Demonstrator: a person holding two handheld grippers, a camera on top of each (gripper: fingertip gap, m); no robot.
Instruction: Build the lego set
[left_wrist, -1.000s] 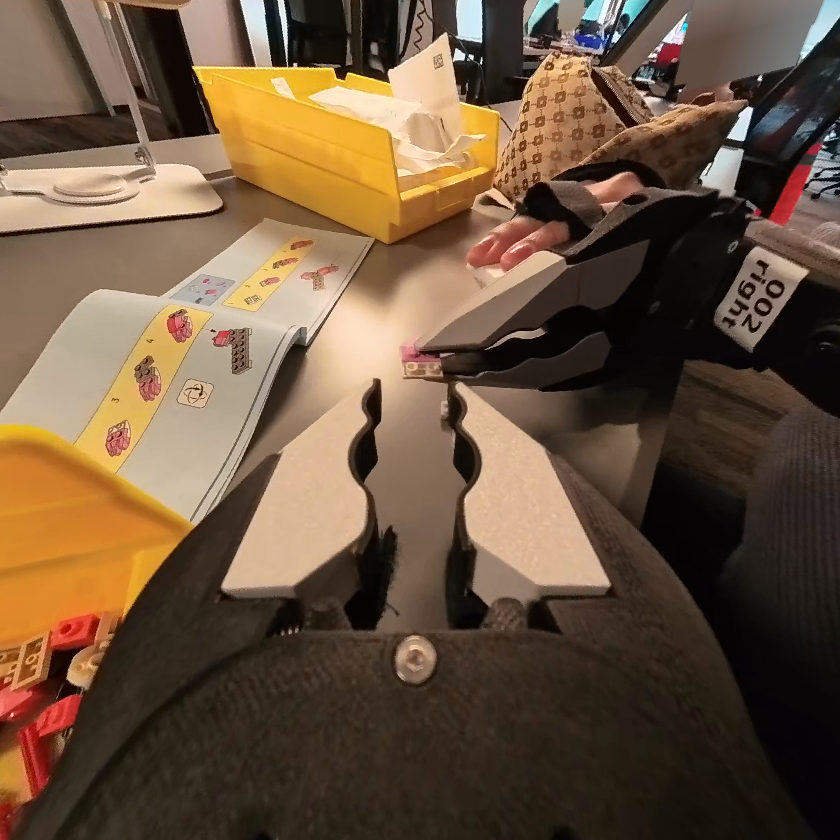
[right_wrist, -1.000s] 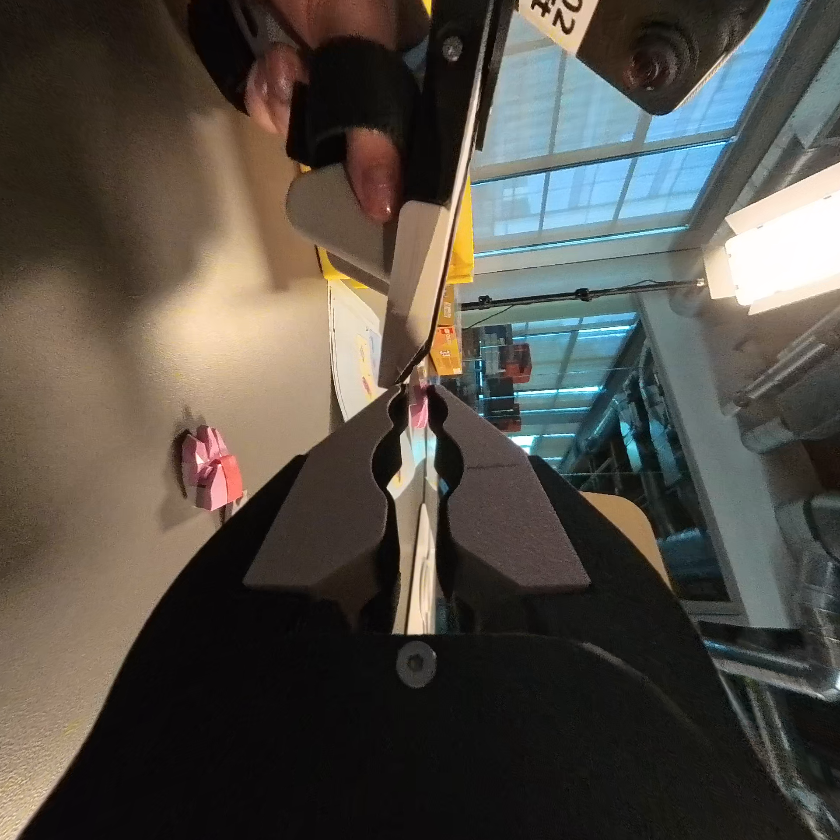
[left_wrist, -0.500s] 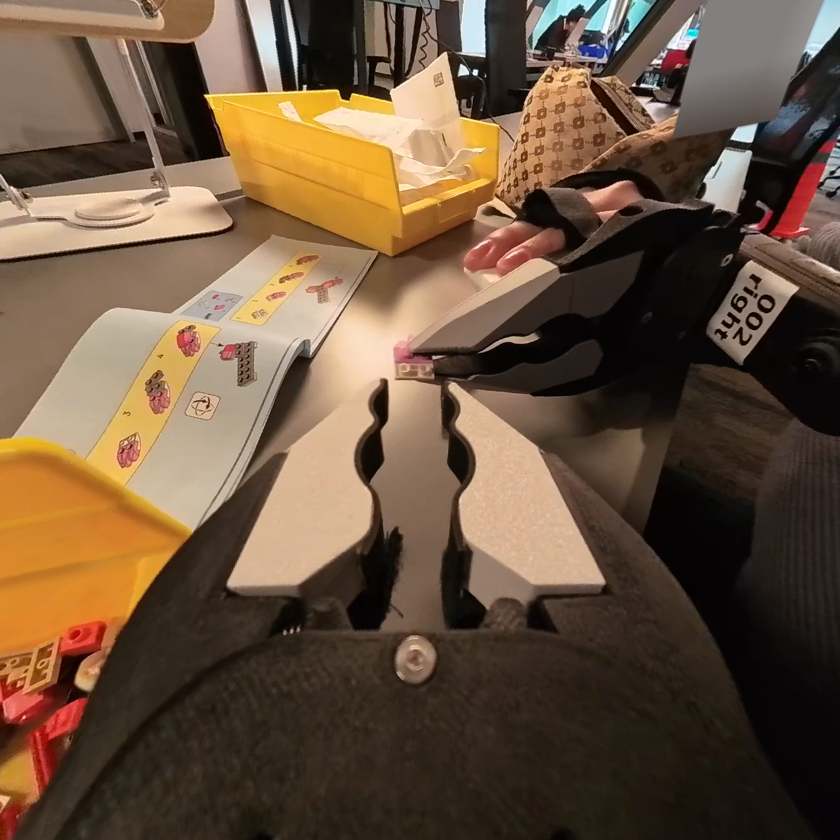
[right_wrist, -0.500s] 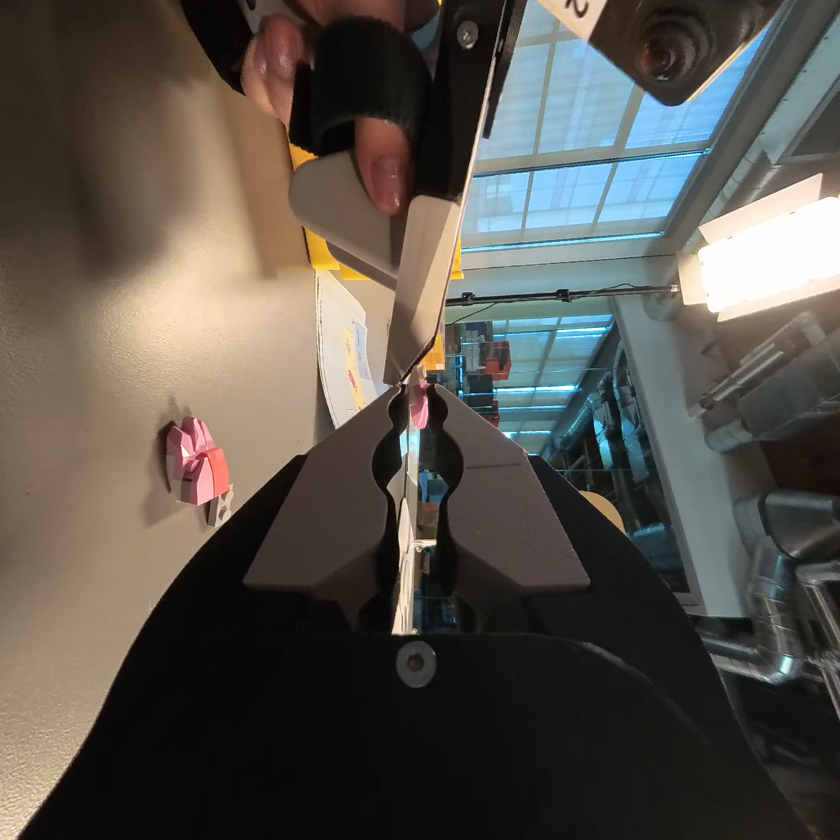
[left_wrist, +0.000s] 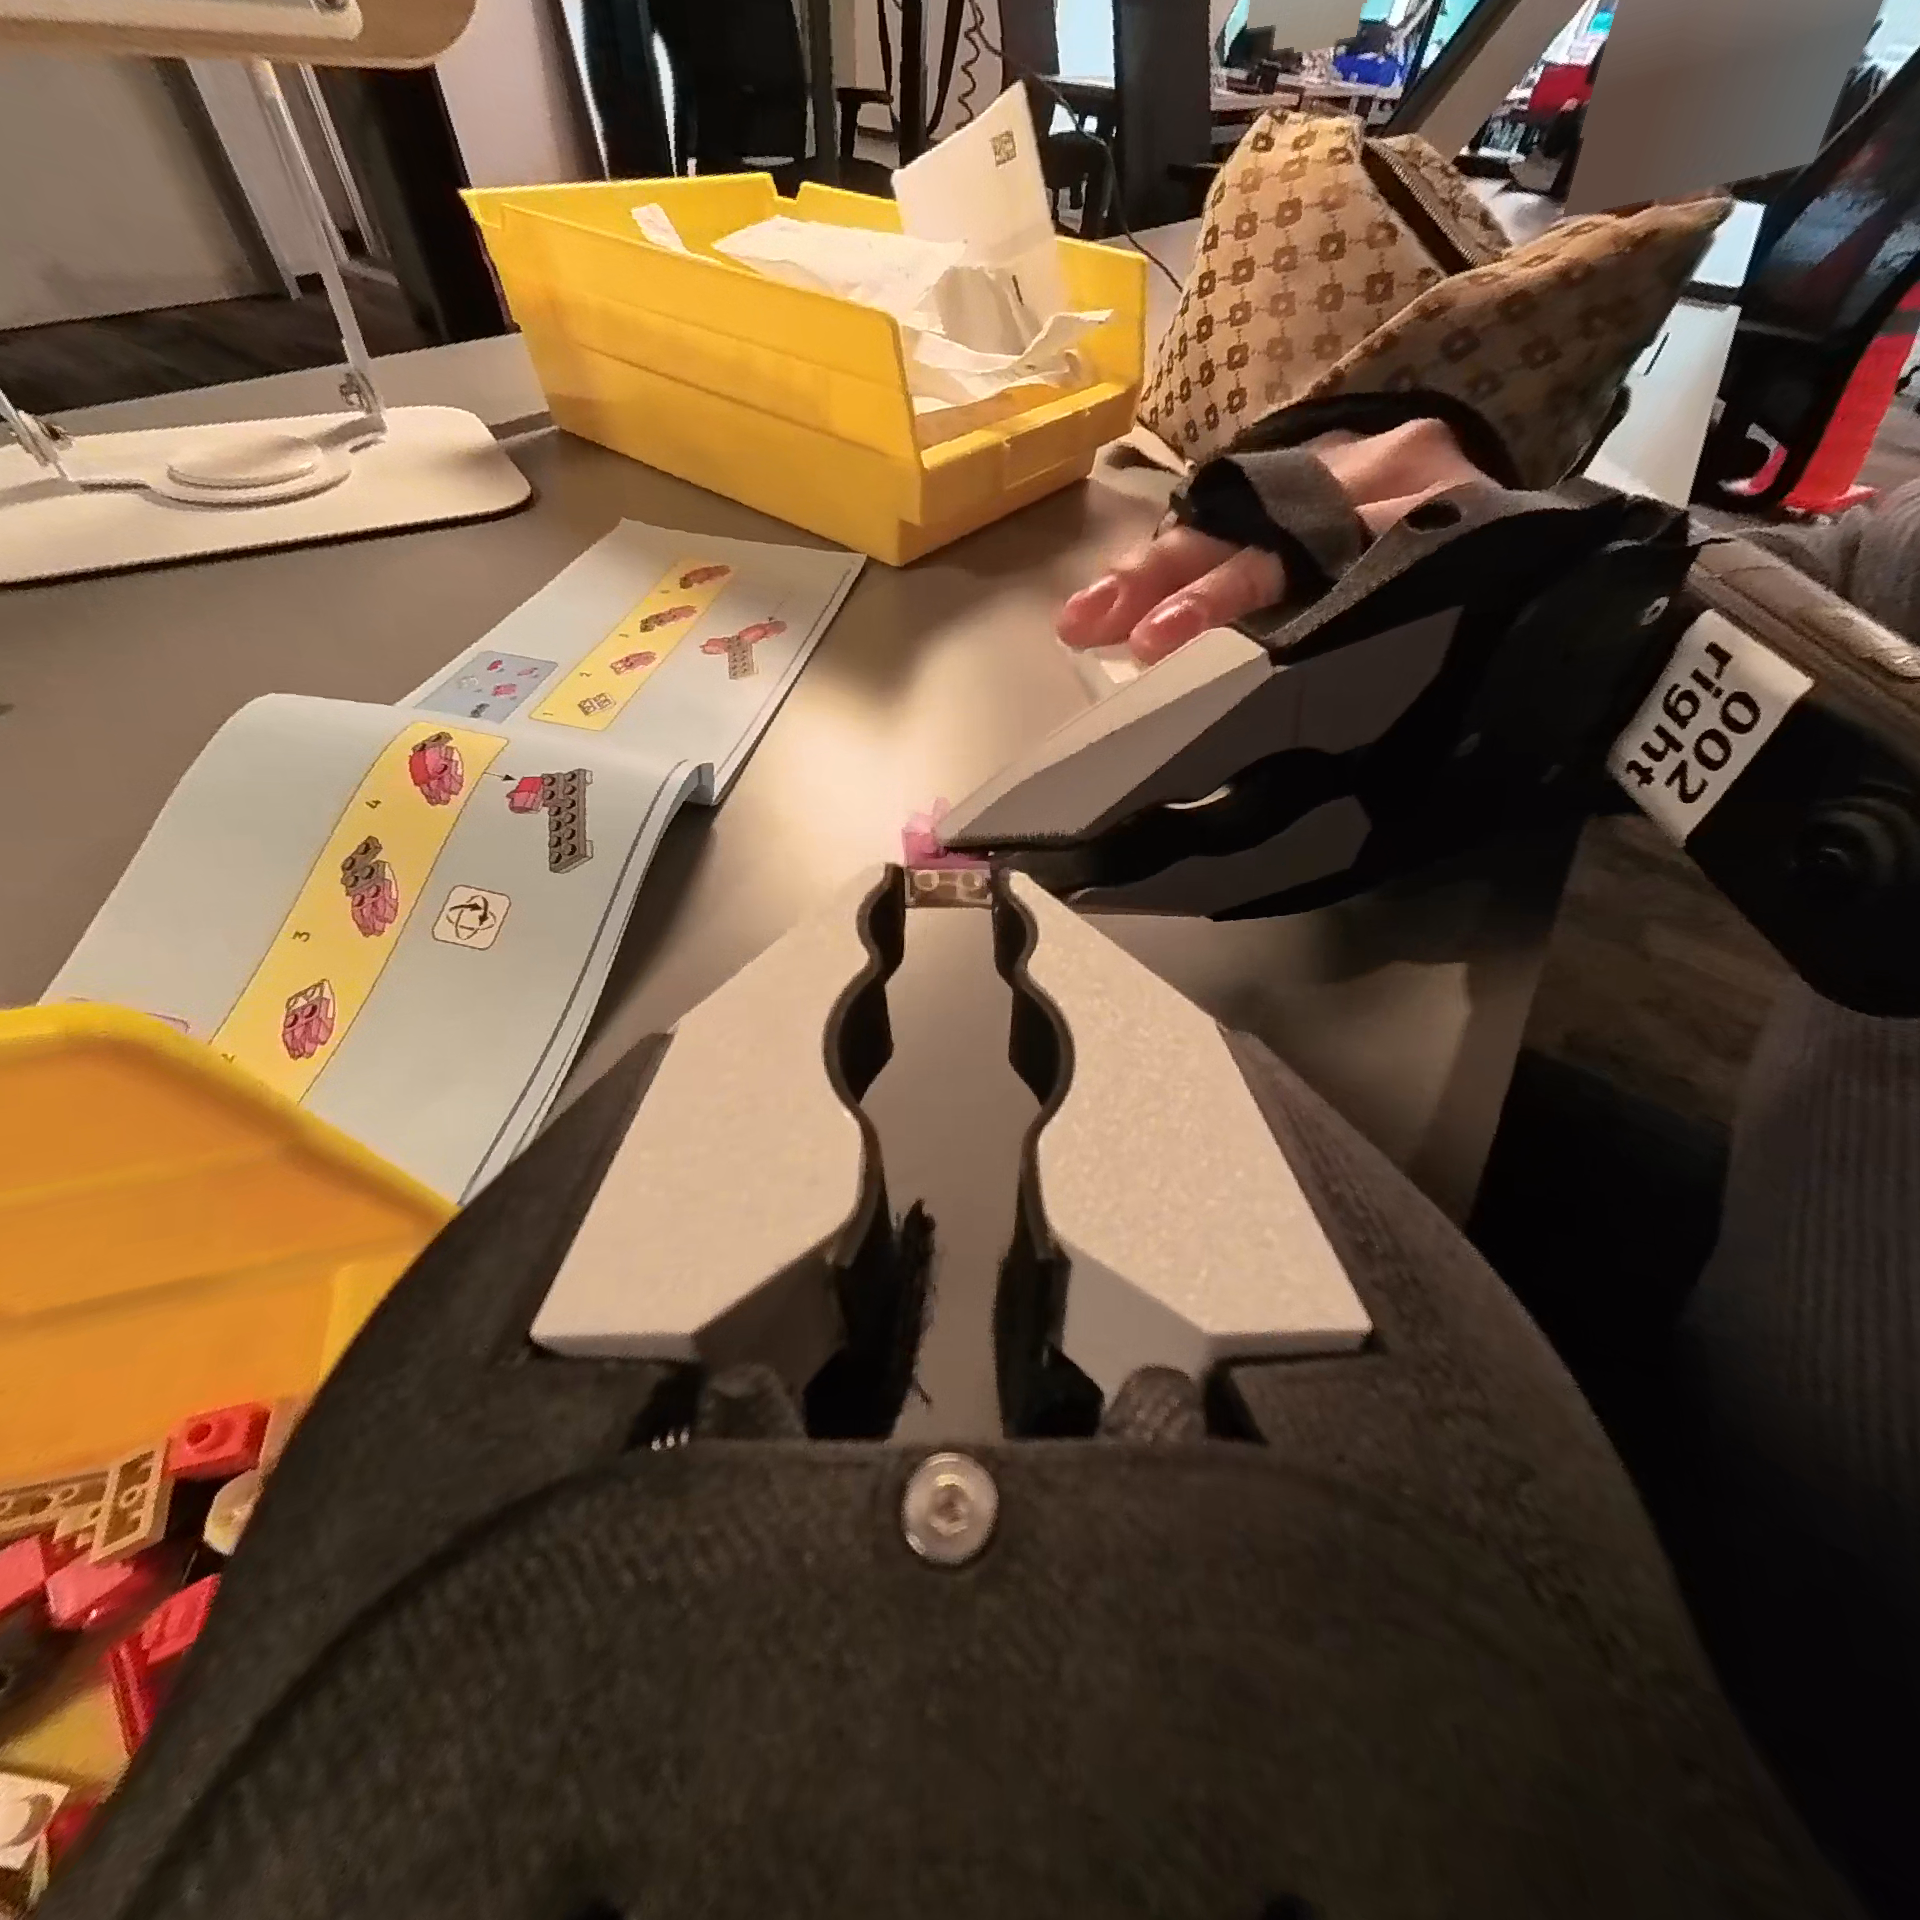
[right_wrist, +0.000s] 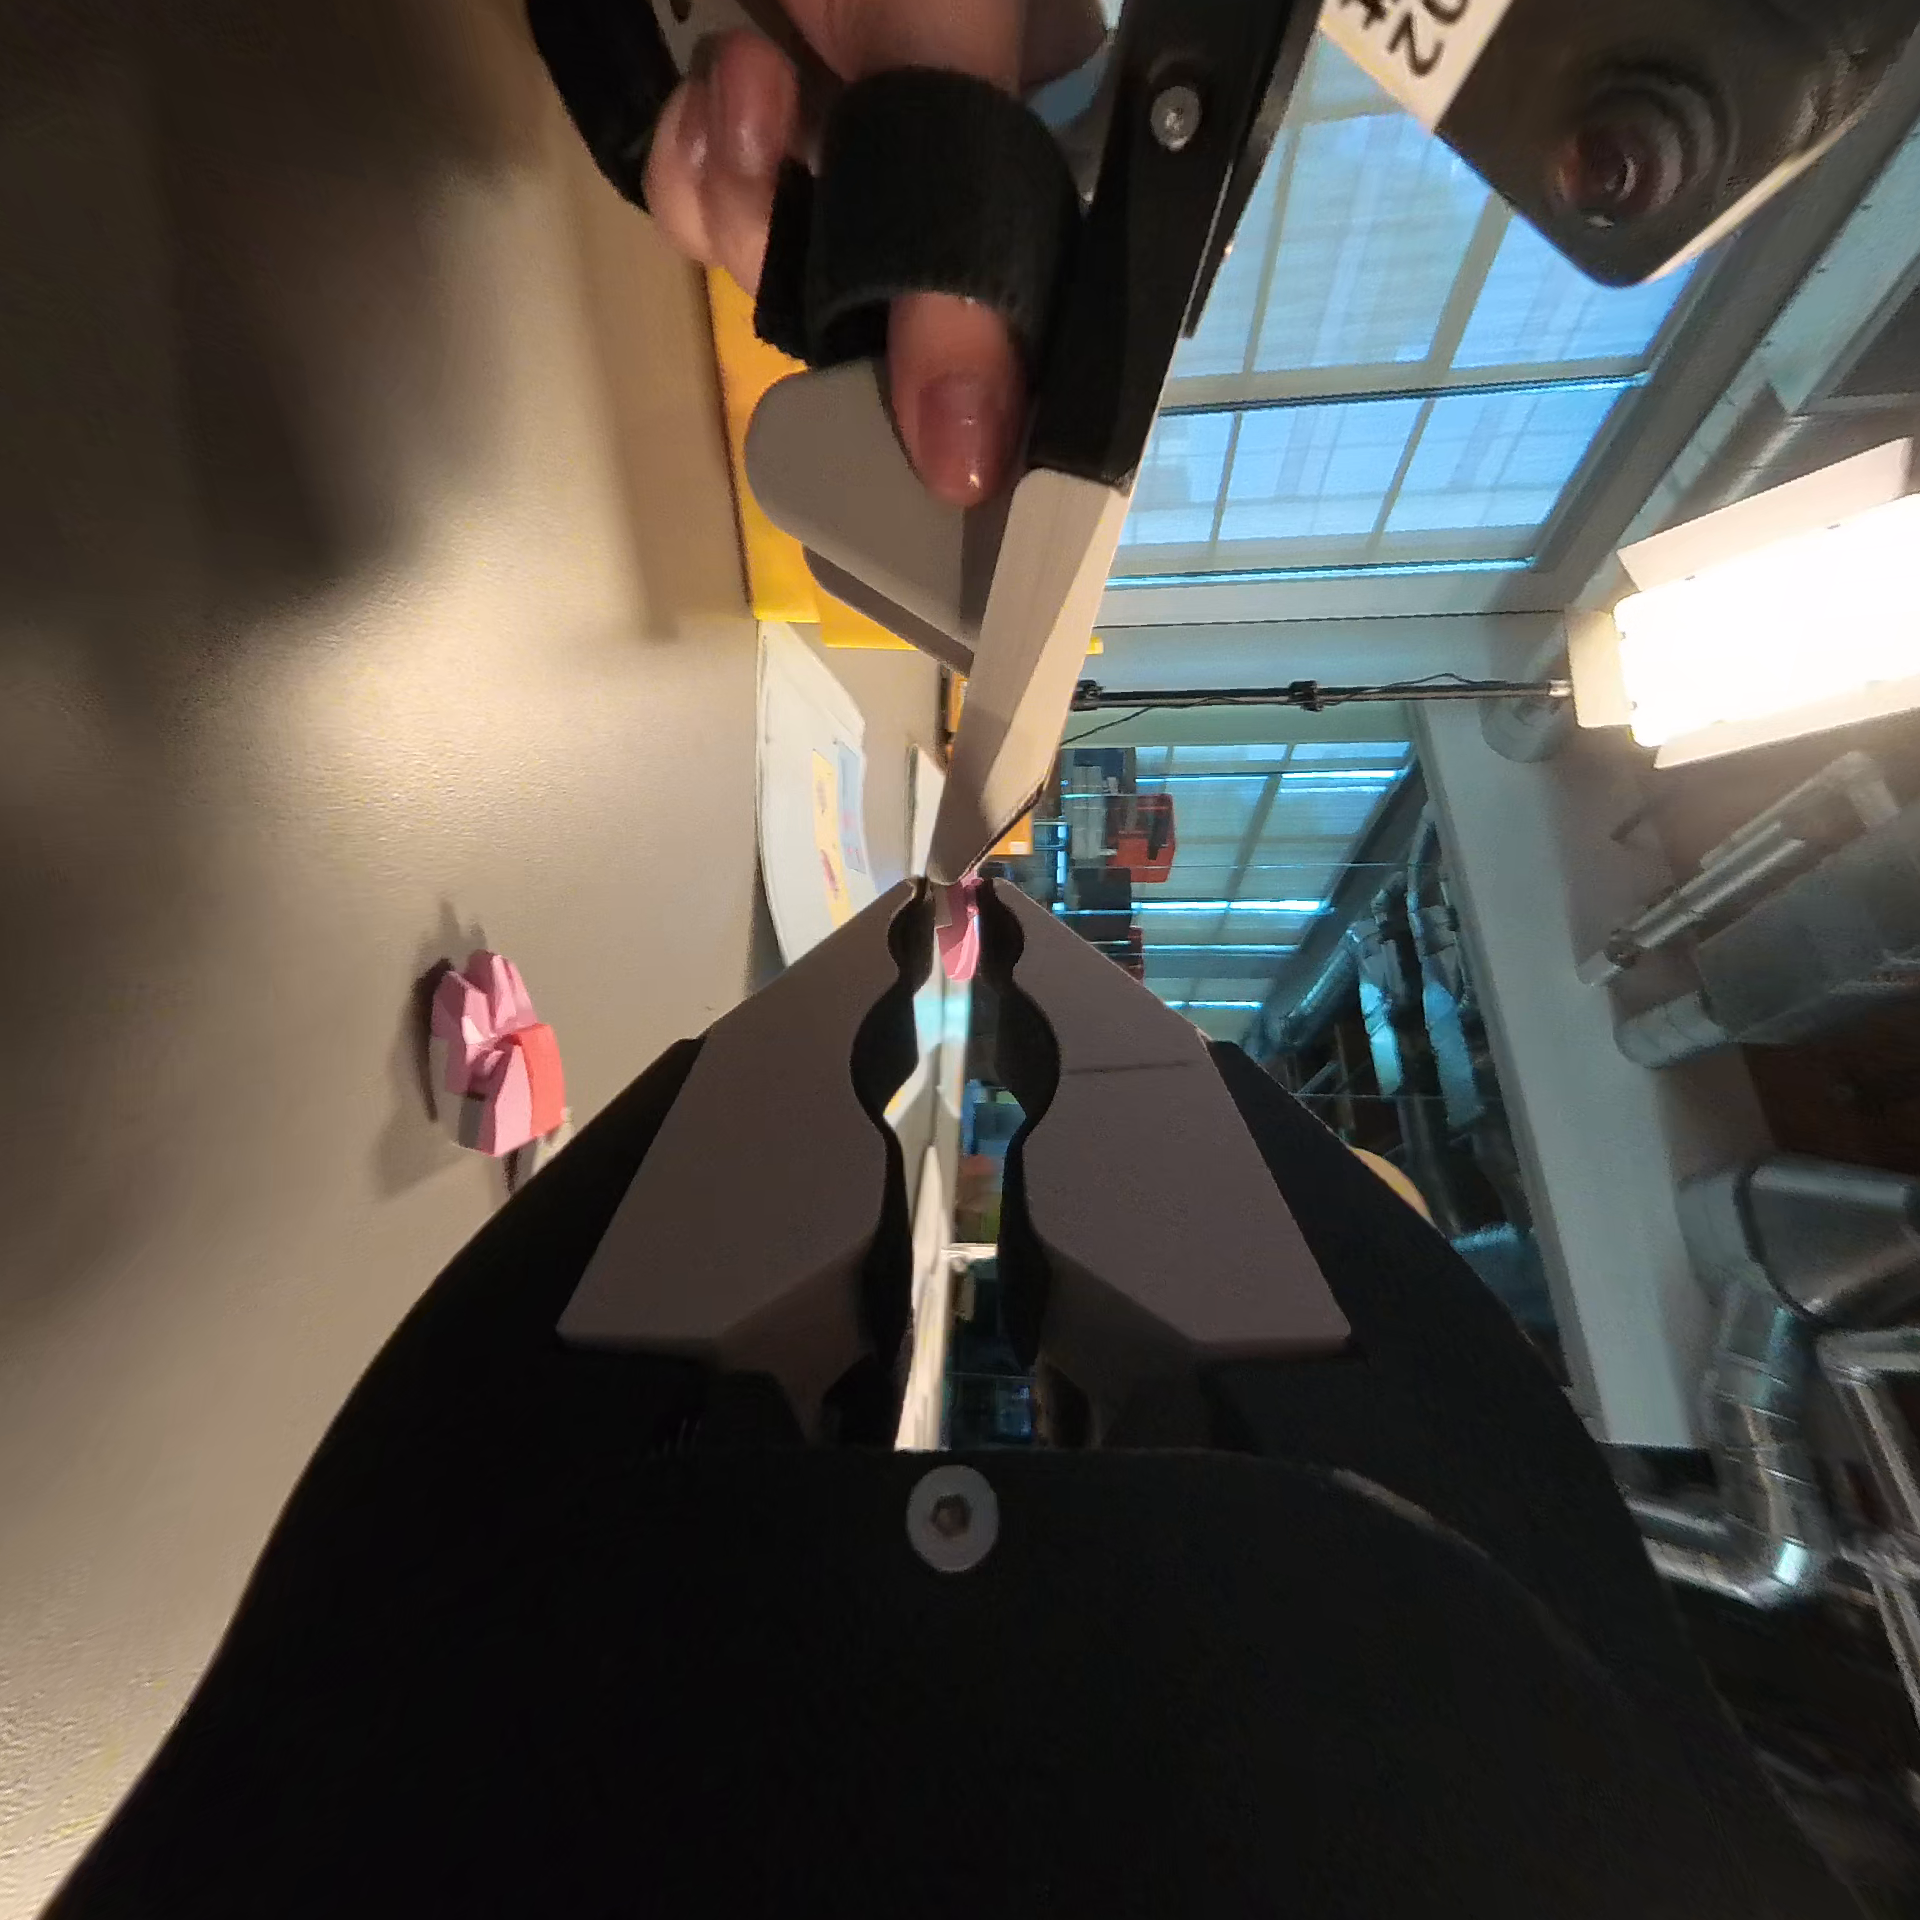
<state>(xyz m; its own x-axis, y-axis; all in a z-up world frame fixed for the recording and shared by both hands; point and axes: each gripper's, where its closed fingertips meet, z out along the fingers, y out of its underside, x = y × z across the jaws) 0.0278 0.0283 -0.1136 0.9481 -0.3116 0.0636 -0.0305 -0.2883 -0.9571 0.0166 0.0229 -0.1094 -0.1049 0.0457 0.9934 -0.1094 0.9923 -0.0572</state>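
The right gripper (left_wrist: 971, 847) pinched a small pink brick (left_wrist: 928, 836) between nearly closed fingertips. The left gripper (left_wrist: 948, 902), its jaws narrow, clamped the tan plate (left_wrist: 948, 891) under that brick from both sides. Left of the brick lay an open booklet (left_wrist: 343, 894); beyond it stood a yellow bin (left_wrist: 769, 384). A pink block cluster (right_wrist: 497, 1049) lay on the table (right_wrist: 260, 727).

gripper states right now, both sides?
Left gripper: jaws shut on the small brick piece, at its pale underside.
Right gripper: jaws shut on the same piece, at its pink end.
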